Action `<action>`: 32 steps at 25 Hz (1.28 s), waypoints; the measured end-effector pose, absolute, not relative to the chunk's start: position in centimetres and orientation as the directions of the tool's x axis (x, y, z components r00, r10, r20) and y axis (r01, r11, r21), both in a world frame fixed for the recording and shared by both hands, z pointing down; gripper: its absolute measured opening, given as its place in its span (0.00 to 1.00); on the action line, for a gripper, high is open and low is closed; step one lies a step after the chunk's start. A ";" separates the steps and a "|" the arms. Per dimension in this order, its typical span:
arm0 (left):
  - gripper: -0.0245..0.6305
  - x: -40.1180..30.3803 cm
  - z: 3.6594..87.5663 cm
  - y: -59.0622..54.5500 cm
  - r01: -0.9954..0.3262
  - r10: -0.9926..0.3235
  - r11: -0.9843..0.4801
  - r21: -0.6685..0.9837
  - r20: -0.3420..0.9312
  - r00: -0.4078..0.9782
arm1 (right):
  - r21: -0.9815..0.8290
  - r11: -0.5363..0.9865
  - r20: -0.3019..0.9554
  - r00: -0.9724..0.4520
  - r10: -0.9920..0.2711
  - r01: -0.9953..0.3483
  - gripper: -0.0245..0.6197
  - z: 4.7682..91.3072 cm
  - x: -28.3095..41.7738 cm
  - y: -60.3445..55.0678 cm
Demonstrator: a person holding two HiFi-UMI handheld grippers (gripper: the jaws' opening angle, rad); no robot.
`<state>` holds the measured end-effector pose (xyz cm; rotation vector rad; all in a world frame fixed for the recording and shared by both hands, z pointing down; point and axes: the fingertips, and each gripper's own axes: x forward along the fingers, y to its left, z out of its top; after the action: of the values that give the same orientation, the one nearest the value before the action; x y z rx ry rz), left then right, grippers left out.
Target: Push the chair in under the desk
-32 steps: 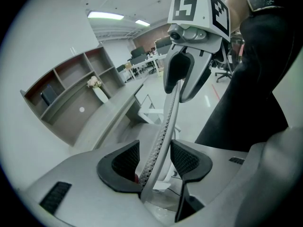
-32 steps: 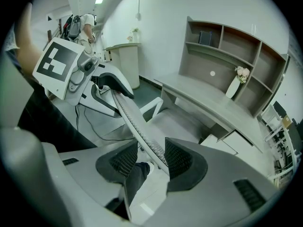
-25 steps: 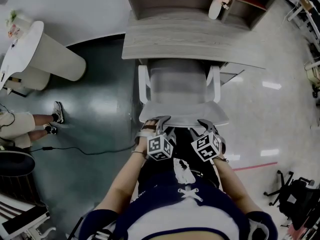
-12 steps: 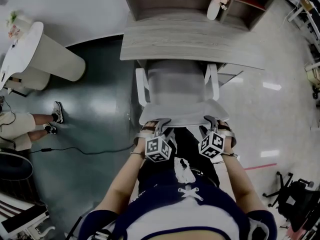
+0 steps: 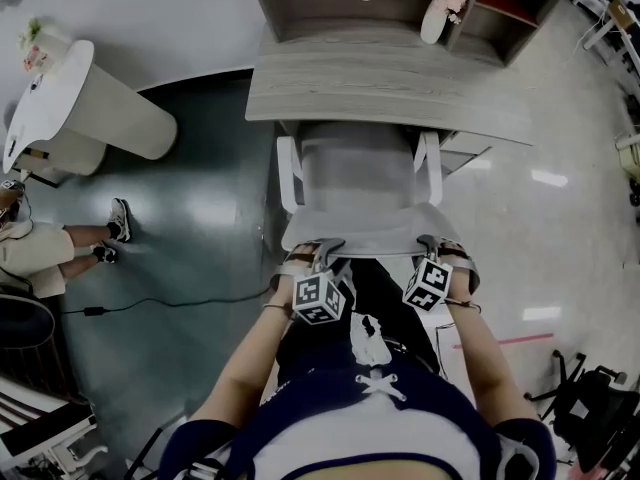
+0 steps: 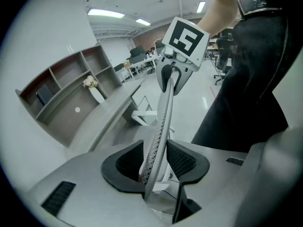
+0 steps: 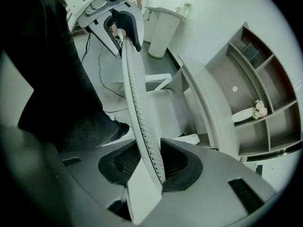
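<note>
A grey mesh-backed chair (image 5: pixel 365 223) with white armrests stands in front of me, its seat partly under the grey wooden desk (image 5: pixel 380 88). My left gripper (image 5: pixel 322 250) holds the left end of the backrest's top edge. In the left gripper view the thin back (image 6: pixel 163 112) runs between the pads, and the left gripper (image 6: pixel 156 162) is shut on it. My right gripper (image 5: pixel 432 246) sits at the right end of the same edge. Its jaws are closing, with the chair back (image 7: pixel 135 93) between them and the right gripper (image 7: pixel 149 162) pads against it.
A shelf unit with a white vase (image 5: pixel 437 13) stands on the desk's far side. A white pedestal table (image 5: pixel 90 108) and a seated person (image 5: pixel 40 253) are at the left. A cable (image 5: pixel 170 303) crosses the dark floor. A black chair base (image 5: pixel 590 408) stands at the right.
My right gripper has slid right along the backrest's top edge to its right end and drawn its jaws in on it. The left gripper has stayed put.
</note>
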<state>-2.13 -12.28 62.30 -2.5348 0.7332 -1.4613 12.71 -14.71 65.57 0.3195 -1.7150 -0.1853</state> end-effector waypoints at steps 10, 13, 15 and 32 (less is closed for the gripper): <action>0.28 -2.4 62.4 -12.5 -0.320 -0.446 -0.888 -0.330 0.785 0.430 | 0.306 0.939 0.937 -0.125 -0.326 -0.158 0.22 65.6 12.6 -14.3; 0.28 -2.8 62.4 -12.7 -0.314 -0.440 -0.892 -0.326 0.789 0.430 | 0.303 0.939 0.938 -0.125 -0.324 -0.164 0.22 65.6 12.3 -14.3; 0.29 -2.8 62.4 -12.7 -0.312 -0.435 -0.894 -0.322 0.791 0.431 | 0.303 0.938 0.937 -0.129 -0.326 -0.170 0.22 65.5 12.2 -14.3; 0.29 -2.5 62.6 -13.0 -0.288 -0.420 -0.903 -0.319 0.796 0.435 | 0.309 0.927 0.933 -0.123 -0.339 -0.214 0.22 65.6 12.5 -14.2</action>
<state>-2.52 -13.03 62.60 -2.5441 0.6316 -1.4716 12.49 -14.25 65.55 0.4230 -1.7086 -0.1122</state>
